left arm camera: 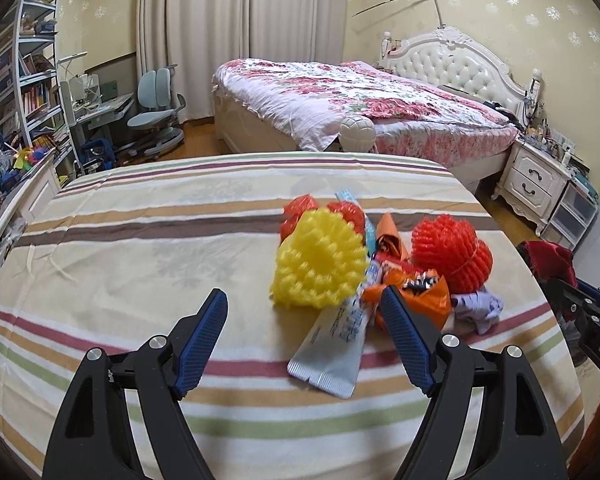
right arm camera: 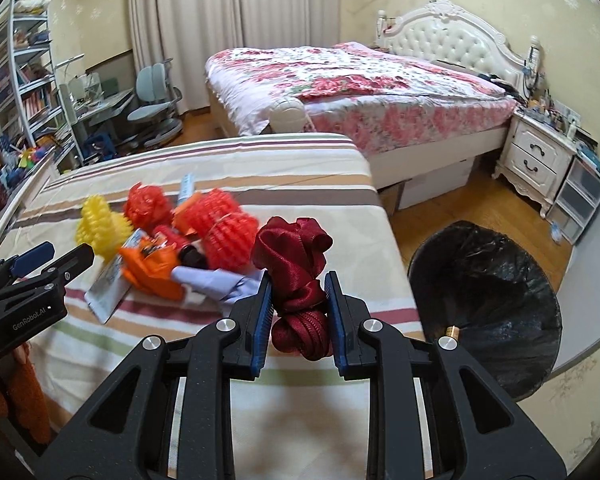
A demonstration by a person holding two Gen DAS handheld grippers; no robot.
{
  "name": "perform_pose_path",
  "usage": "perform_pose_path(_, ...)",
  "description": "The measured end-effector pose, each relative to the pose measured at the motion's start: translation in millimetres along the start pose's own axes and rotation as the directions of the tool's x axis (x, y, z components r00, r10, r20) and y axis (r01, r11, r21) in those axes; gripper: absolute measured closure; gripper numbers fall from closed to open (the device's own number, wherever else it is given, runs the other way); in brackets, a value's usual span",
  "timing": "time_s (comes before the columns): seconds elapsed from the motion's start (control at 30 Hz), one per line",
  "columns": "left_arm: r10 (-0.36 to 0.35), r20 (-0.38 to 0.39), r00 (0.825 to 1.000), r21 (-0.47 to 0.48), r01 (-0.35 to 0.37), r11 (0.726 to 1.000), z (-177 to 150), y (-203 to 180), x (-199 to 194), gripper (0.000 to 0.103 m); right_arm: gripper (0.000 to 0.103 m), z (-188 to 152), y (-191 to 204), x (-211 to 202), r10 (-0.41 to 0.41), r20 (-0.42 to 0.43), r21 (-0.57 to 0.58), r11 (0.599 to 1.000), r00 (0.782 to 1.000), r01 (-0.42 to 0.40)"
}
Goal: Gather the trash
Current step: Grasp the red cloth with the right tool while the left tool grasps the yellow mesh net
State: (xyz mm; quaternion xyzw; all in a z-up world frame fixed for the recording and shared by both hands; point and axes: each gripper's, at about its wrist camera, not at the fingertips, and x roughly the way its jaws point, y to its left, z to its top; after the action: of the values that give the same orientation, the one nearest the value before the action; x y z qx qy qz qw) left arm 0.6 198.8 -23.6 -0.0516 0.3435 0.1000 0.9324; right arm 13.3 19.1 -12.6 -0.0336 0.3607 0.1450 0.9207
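Right wrist view: the right gripper [right arm camera: 298, 304] is clamped on a bunched dark red ribbon [right arm camera: 296, 276], which is pinched between both blue pads and bulges above and below them. Past the right finger sits a bin lined with a black bag [right arm camera: 496, 280], on the floor beside the striped table cloth [right arm camera: 148, 344]. Left of the left finger lies the trash pile: a red foam net [right arm camera: 224, 232], an orange wrapper [right arm camera: 152, 272], a pale purple scrap [right arm camera: 216, 280] and a yellow foam net [right arm camera: 100, 228]. Left wrist view: the left gripper [left arm camera: 304, 316] is spread wide and holds nothing; a silver tube [left arm camera: 332, 352] lies between its fingers, the yellow net just ahead.
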Motion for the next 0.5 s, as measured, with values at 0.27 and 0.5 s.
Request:
perform_pose_path(0.27,0.003,-0.023,1.0,-0.005,-0.003,1.0,9,0,22,0.026,0.078,6,-8,16,0.022,-0.007,0.012,1.0,1.0,-0.022)
perform_pose_path(0.5,-0.008,-0.049,0.999,-0.02,0.007,1.0,4,10,28,0.058,0.078,9,-4,23,0.043,-0.009,0.015,0.999,0.999,-0.043)
